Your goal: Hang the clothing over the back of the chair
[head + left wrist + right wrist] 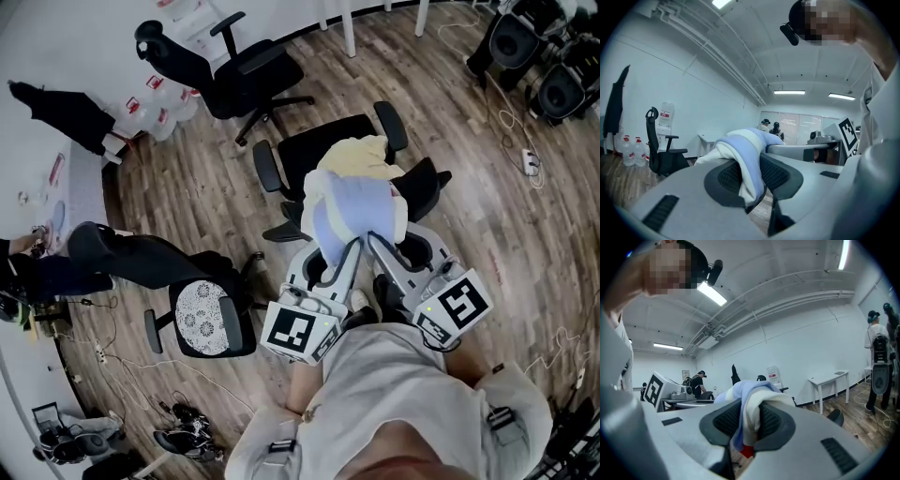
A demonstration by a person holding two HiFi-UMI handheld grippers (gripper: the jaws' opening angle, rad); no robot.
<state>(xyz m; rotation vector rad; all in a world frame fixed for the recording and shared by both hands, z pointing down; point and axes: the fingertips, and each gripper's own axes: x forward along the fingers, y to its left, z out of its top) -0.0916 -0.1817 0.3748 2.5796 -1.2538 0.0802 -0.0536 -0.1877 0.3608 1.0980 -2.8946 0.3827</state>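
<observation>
A light blue and cream garment [354,214] hangs stretched between my two grippers above a black office chair [323,145], over its backrest [420,186]. A yellow cloth [358,156] lies on that chair's seat. My left gripper [330,247] is shut on one edge of the garment [743,161], the fabric pinched between its black pads [723,178]. On the right, my other gripper [373,242] is shut on the other edge [749,418], with cloth bulging out over its pads [773,420]. Both grippers point forward, nearly level.
A second black chair [239,70] stands at the back left. A stool with a white patterned seat [202,319] is at my left, with a dark chair [131,255] beside it. Cables and speakers [525,47] lie on the wooden floor at right. Other people stand farther off.
</observation>
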